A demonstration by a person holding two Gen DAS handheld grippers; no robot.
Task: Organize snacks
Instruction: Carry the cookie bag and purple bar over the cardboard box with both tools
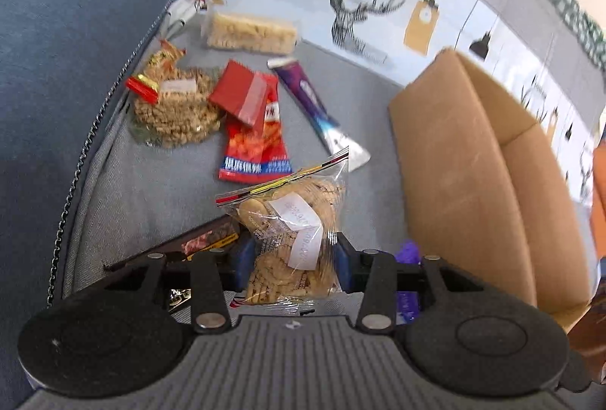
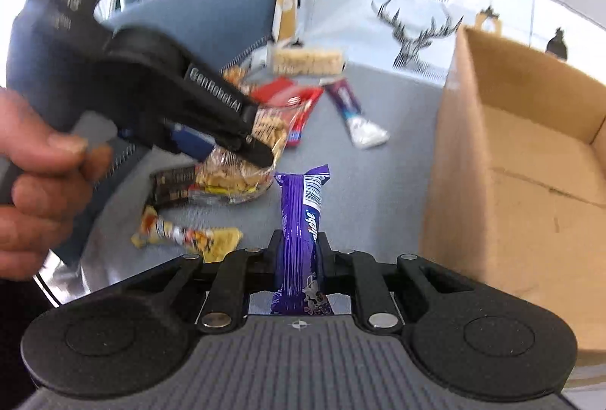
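My left gripper [image 1: 293,258] is shut on a clear zip bag of biscuits [image 1: 291,220] and holds it above the grey cushion; it also shows in the right wrist view [image 2: 246,145] with the bag [image 2: 235,171]. My right gripper [image 2: 301,251] is shut on a purple chocolate bar [image 2: 301,220], just left of the open cardboard box [image 2: 530,160]. The box [image 1: 481,160] stands to the right in the left wrist view.
On the cushion lie a bag of puffed snacks [image 1: 174,107], red packets [image 1: 253,137], a purple tube wrapper [image 1: 318,107], a pale cracker pack [image 1: 250,31], a dark bar [image 2: 170,183] and a yellow wrapper [image 2: 185,236]. A printed deer cloth [image 1: 360,5] hangs behind.
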